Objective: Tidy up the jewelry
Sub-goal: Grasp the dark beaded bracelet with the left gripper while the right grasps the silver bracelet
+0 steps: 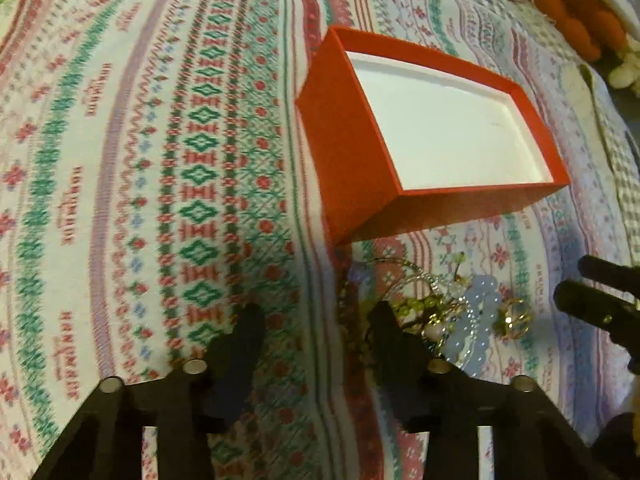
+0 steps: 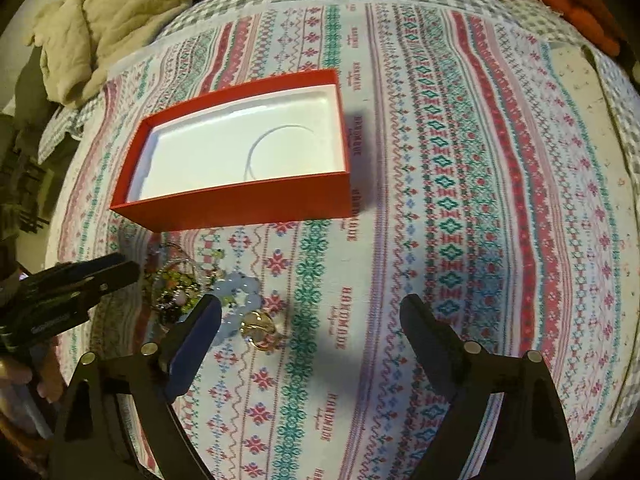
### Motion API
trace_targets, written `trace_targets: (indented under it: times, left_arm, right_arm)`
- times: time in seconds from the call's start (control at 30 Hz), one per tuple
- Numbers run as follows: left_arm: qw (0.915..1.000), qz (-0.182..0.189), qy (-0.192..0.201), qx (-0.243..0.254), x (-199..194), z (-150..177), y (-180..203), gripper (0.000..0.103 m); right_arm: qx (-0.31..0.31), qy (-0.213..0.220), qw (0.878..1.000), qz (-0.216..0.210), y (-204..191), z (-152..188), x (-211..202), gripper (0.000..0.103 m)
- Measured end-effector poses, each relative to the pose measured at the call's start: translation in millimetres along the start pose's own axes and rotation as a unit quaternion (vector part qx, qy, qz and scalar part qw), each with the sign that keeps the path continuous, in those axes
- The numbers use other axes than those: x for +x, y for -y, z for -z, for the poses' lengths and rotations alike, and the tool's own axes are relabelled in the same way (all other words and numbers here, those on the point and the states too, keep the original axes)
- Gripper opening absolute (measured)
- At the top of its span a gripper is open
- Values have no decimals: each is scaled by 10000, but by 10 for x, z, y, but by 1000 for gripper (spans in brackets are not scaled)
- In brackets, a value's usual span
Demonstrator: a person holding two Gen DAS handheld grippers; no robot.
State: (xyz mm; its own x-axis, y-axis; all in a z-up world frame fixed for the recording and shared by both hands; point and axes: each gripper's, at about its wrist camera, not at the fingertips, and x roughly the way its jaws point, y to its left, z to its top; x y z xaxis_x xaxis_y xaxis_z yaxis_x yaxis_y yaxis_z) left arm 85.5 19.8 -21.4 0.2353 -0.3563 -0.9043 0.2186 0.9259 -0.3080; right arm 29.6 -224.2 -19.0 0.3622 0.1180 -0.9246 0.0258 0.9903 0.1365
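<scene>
Both sets of fingers open, nothing held: centre left gripper (image 1: 316, 320) over the jewelry pile (image 1: 436, 312) before pinching, then lift into red box (image 1: 352, 152).

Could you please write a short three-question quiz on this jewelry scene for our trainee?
1. True or false: the red box already holds jewelry.
2. Which piece lies nearest the right tool: A) gold ring, B) green beads, C) a watch?
3. What covers the surface under the box?

Key:
1. False; its white lining is bare.
2. A.
3. A patterned cloth.
</scene>
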Motion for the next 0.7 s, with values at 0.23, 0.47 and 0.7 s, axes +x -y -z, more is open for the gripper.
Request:
trace_targets:
  times: [0.23, 0.47, 0.7]
  left_arm:
    - [9997, 58, -105, 215, 175, -97, 209, 17]
    - [9992, -239, -48, 331, 288, -181, 330, 5]
    - [9989, -325, 185, 275, 184, -187, 283, 0]
  right_arm:
    - [-133, -2, 9999, -36, -84, -55, 41, 83]
    - [-185, -82, 9997, -140, -154, -79, 96, 73]
    - [-213, -121, 9988, -425, -233, -49, 82, 52]
